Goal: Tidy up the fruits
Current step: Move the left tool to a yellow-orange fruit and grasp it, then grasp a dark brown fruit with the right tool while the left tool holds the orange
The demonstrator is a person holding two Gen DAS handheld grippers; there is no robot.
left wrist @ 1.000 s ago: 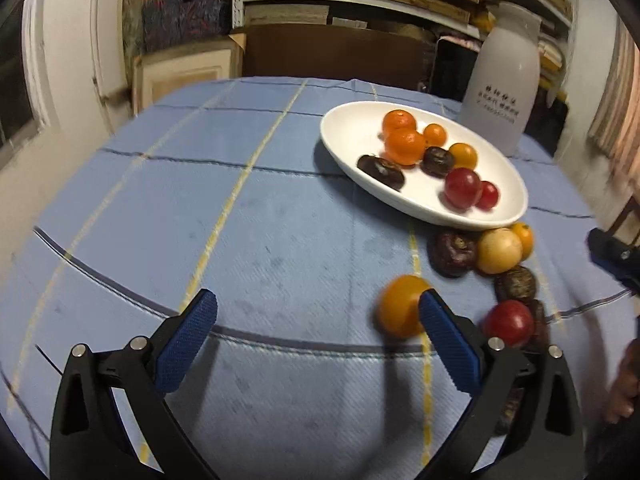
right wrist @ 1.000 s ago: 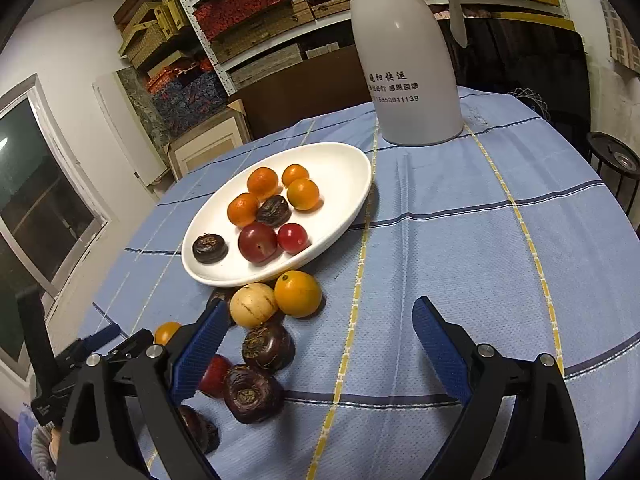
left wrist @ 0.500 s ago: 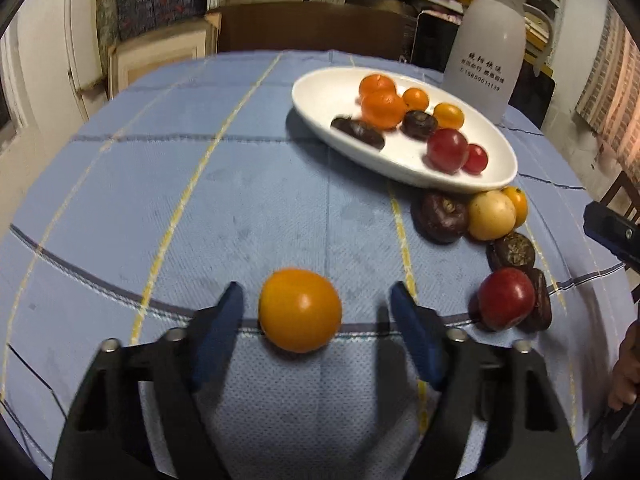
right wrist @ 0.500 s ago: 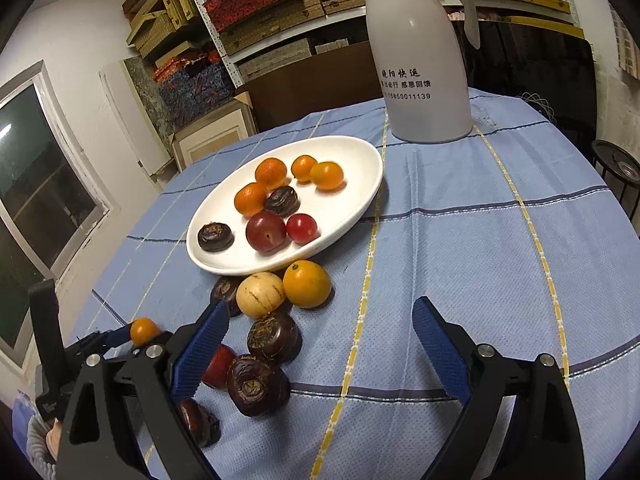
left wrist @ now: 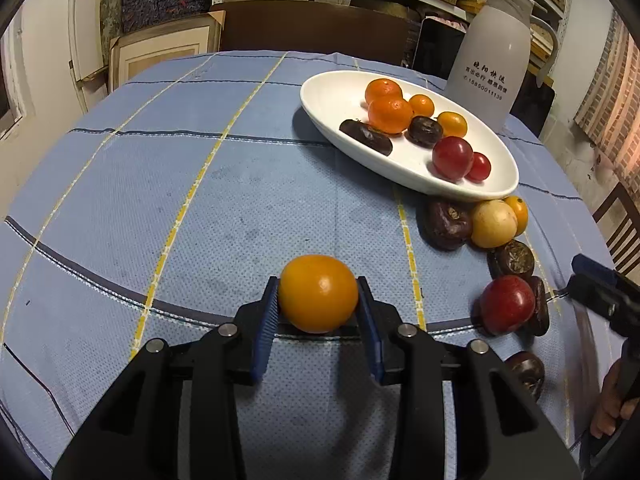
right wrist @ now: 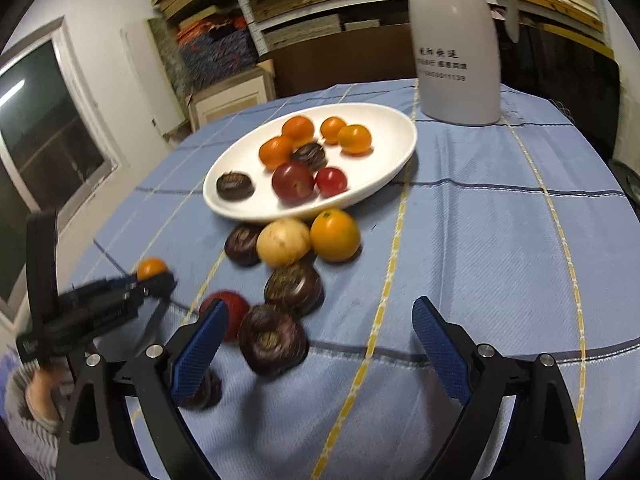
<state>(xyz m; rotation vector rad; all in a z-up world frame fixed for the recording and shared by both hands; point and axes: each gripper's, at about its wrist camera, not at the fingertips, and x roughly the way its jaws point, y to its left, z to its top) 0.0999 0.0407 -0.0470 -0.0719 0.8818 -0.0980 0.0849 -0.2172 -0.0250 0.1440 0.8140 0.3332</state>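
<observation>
Item: orange fruit (left wrist: pixel 318 293), clamped in left tool (left wrist: pixel 318 312), near-left of plate (left wrist: pixel 332 92); right tool (right wrist: pixel 316 344) wide, empty. Step: pickup. Next, likely: carry to plate.

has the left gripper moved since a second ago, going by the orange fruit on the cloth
Yes. The left gripper swung toward the orange fruit, which had sat beside its right finger, and is now shut on it; the white plate stays put.

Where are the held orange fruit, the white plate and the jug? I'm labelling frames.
orange fruit (left wrist: pixel 318 293), left wrist view, front skin.
white plate (left wrist: pixel 332 98), left wrist view, bare inner surface.
jug (right wrist: pixel 456 40), right wrist view, body.
</observation>
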